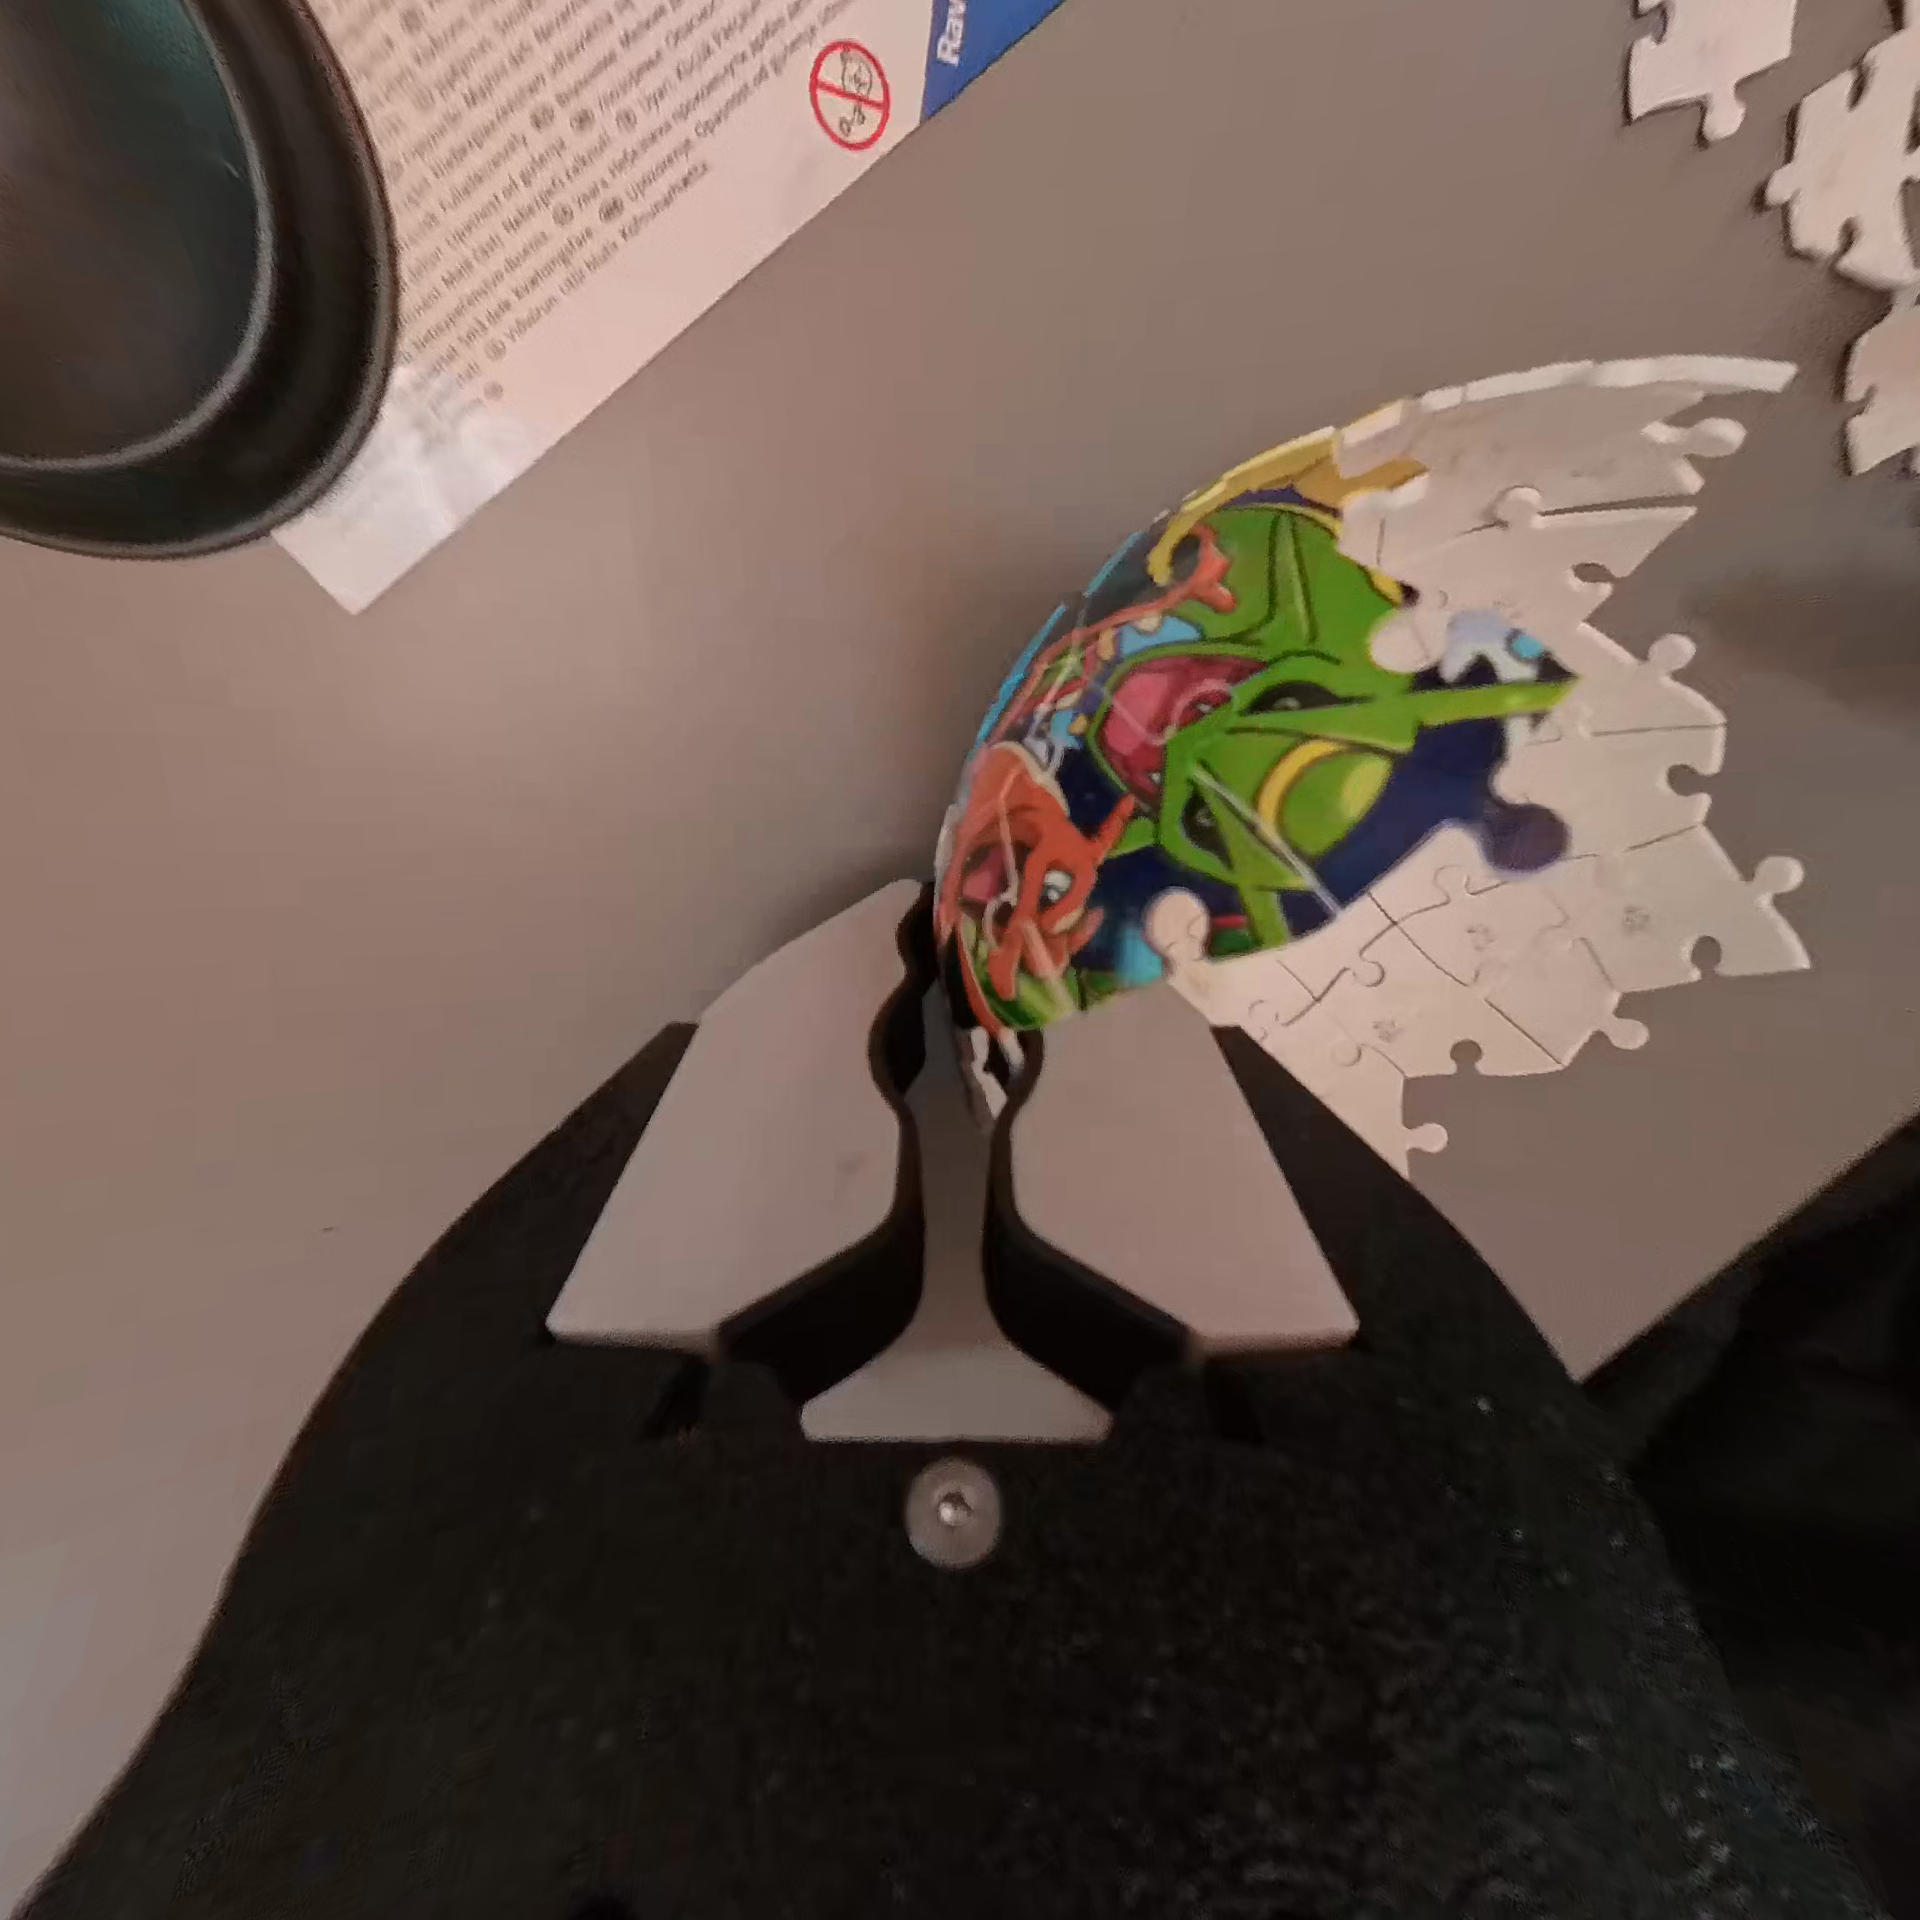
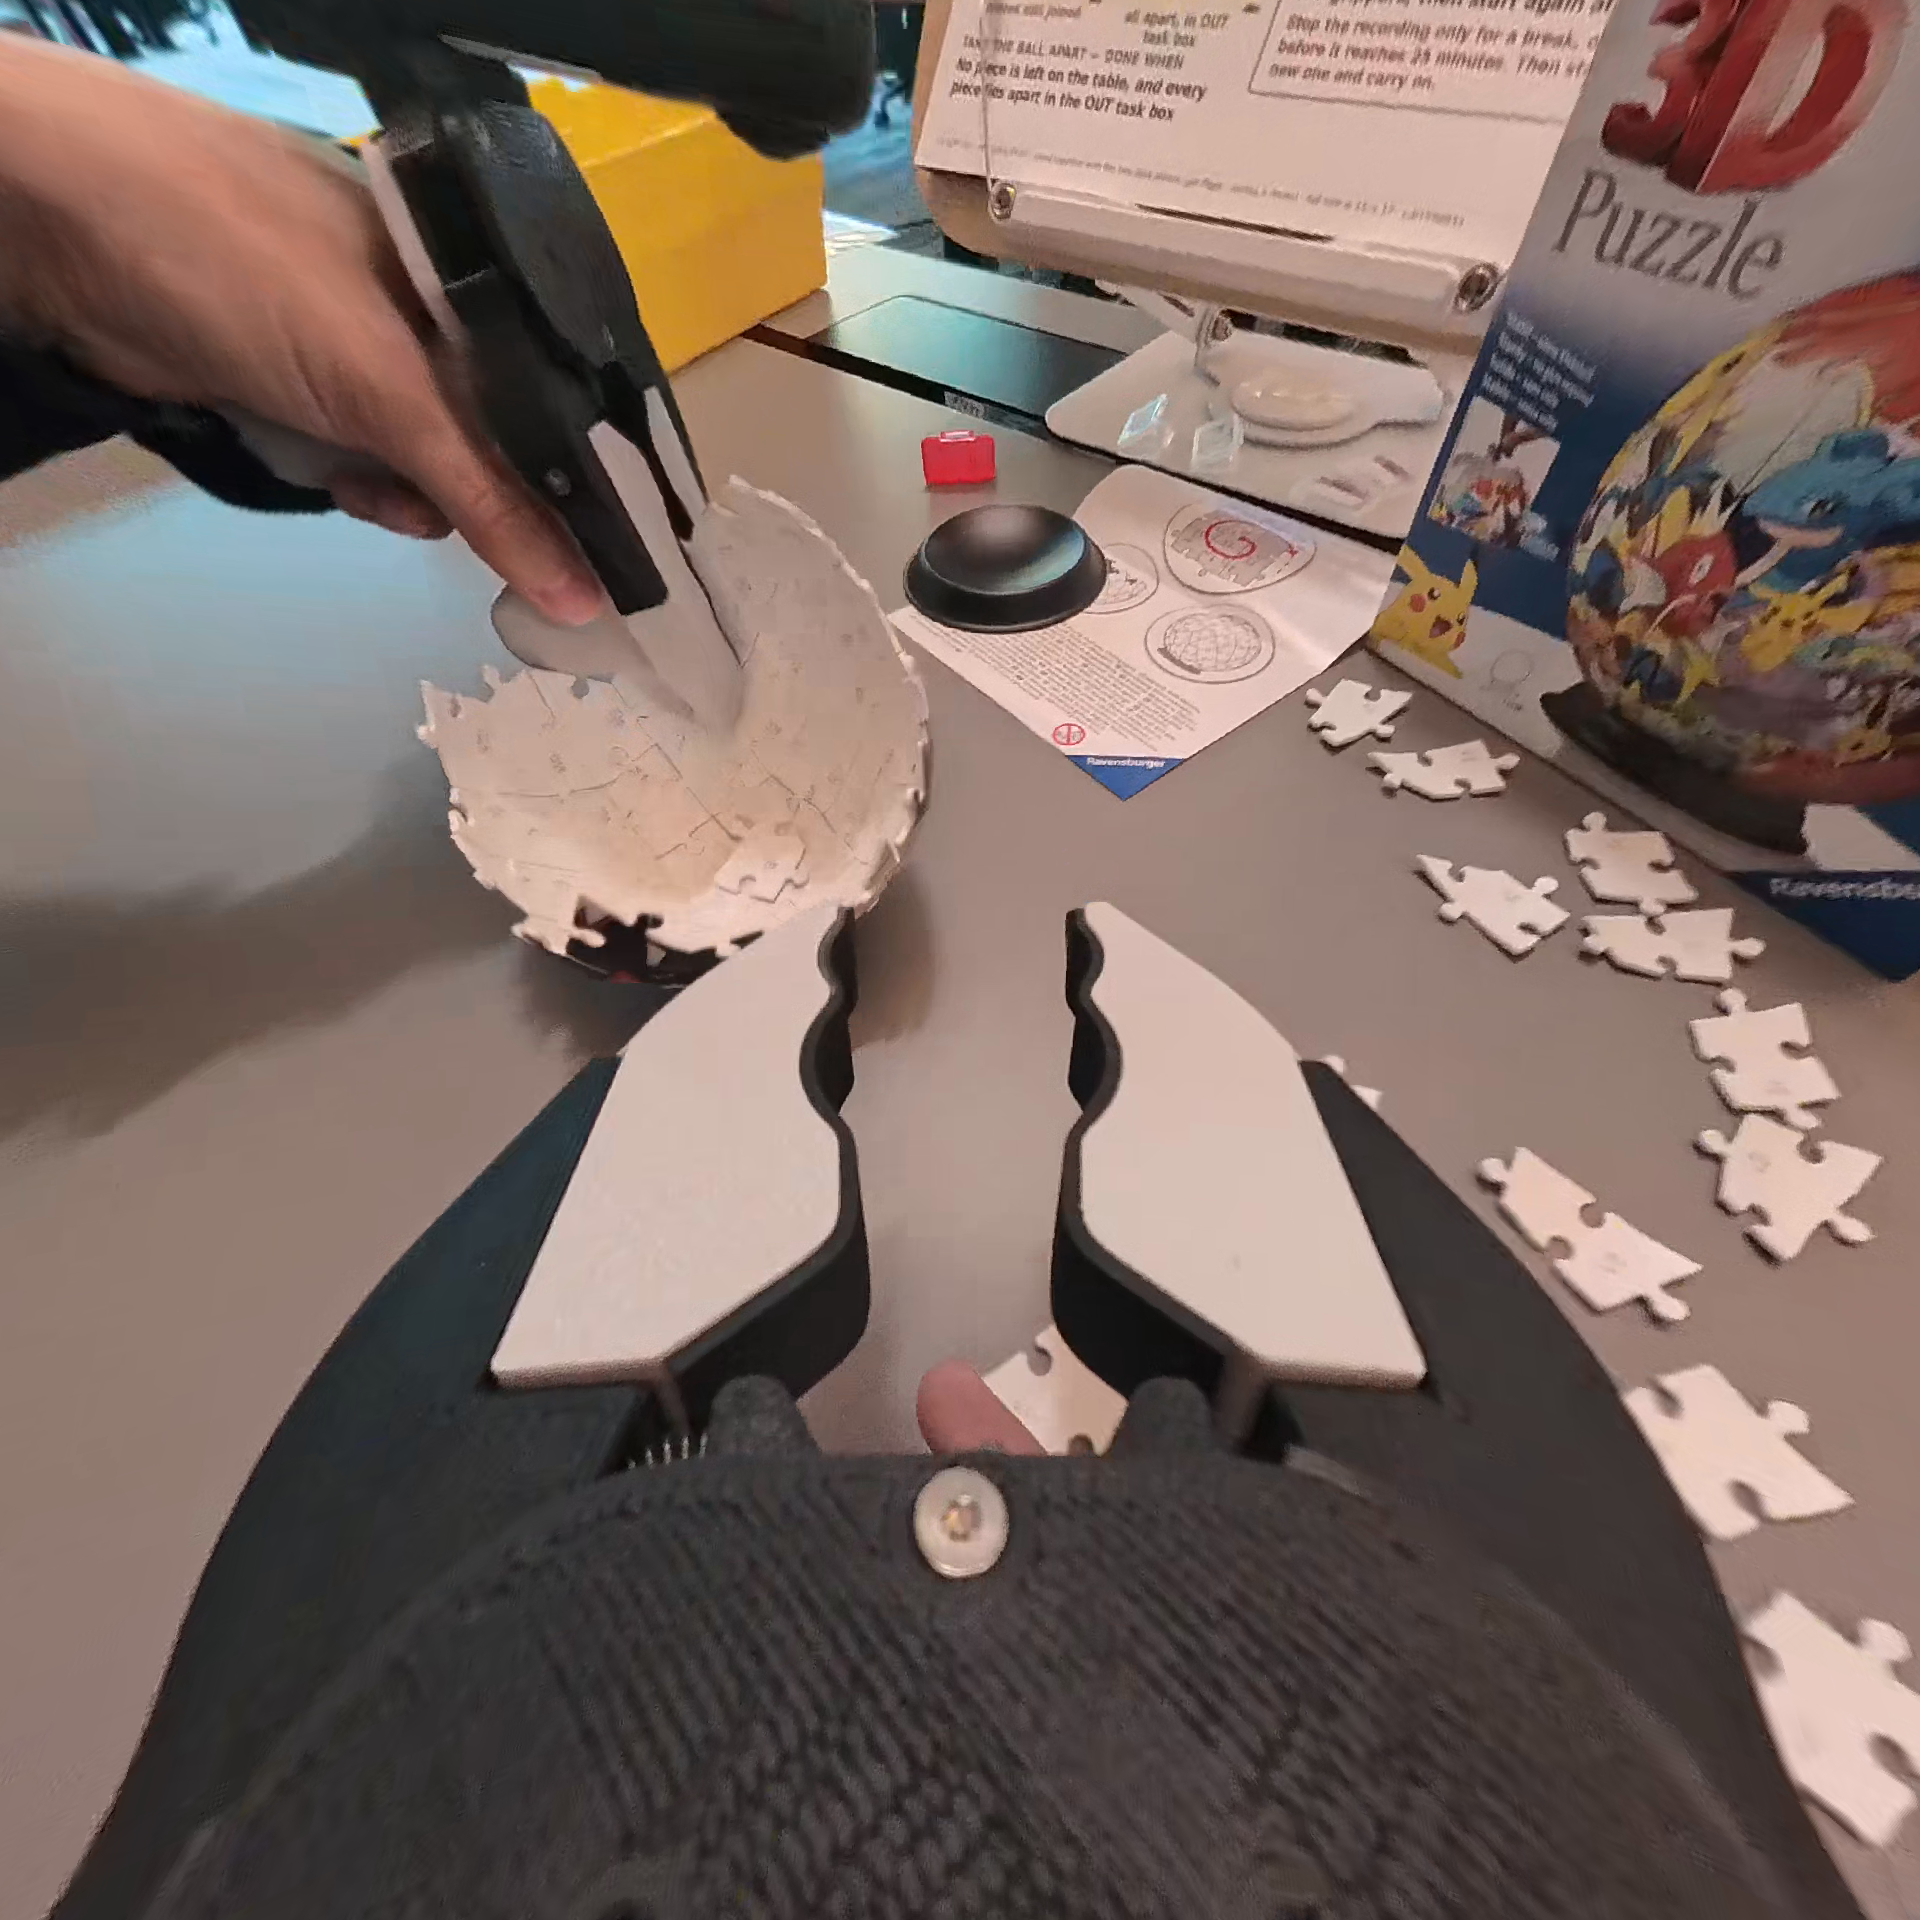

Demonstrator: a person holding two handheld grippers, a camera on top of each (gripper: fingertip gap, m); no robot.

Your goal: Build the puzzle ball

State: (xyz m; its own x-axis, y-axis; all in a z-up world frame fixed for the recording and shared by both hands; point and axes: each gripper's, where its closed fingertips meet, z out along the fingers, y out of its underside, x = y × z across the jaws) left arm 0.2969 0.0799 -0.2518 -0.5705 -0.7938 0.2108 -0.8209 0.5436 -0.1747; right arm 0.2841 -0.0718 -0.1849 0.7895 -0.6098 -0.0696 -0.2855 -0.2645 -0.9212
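left gripper [image 1: 971, 1023]: fingers closed on the rim of the half-built puzzle ball [image 1: 1247, 748]; same grip seen from outside in the right wrist view [image 2: 717, 696], hand [image 2: 260, 343] around its handle.
right gripper [image 2: 961, 956]: fingers apart, nothing between them; low over the counter [image 2: 260, 1091], just beside the shell, not touching it.
puzzle ball: open half shell, tilted, resting on the counter; bowl opening faces up and toward the right gripper [image 2: 675, 769].
left wrist view only: printed outer skin of the shell, green, orange and blue artwork; white jagged edge spreading right of it.
right wrist view only: white inside of the shell with piece seams; a sliver of dark printed outside at its lower edge.
loose pieces [image 2: 1756, 1060]: white side up, scattered along the right side of the counter, running from near the box toward the camera; a few also top right in the left wrist view [image 1: 1849, 177].
piece under right gripper [image 2: 1049, 1392]: partly hidden below the fingers, next to a fingertip.
black stand [image 2: 1003, 566]: on the corner of the instruction sheet [image 2: 1174, 644], beyond the shell; blurred dark rim top left in the left wrist view [image 1: 197, 270].
puzzle box [image 2: 1704, 499]: upright, right edge, right wrist view only.
also right wrist view only: yellow bin [image 2: 696, 208] behind the left gripper, small red object [image 2: 958, 457], sign holder on a white base [image 2: 1247, 208] at the back.
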